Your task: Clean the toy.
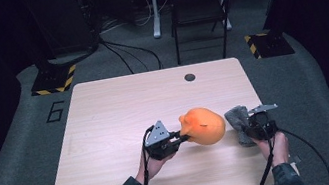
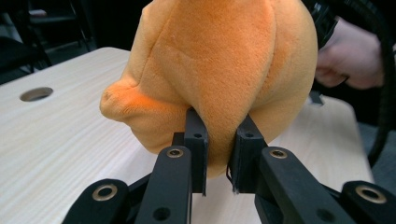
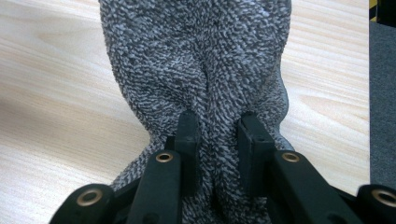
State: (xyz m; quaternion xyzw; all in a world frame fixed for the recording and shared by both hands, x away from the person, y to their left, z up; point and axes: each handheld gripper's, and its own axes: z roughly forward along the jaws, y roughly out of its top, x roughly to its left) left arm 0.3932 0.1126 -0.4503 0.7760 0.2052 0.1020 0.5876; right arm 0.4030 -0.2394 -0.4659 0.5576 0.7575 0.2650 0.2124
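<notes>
An orange plush toy is held just above the wooden table, right of its middle. My left gripper is shut on the toy's left side; in the left gripper view its pads pinch a fold of the orange plush toy, my left gripper gripping from below. A grey fuzzy cloth lies bunched at the toy's right. My right gripper is shut on it. In the right gripper view the grey fuzzy cloth bulges between the pads of my right gripper.
A round cable hole sits near the table's far edge. A dark folding chair stands behind the table. Cables trail from both grippers off the near edge. The other hand appears behind the toy in the left gripper view.
</notes>
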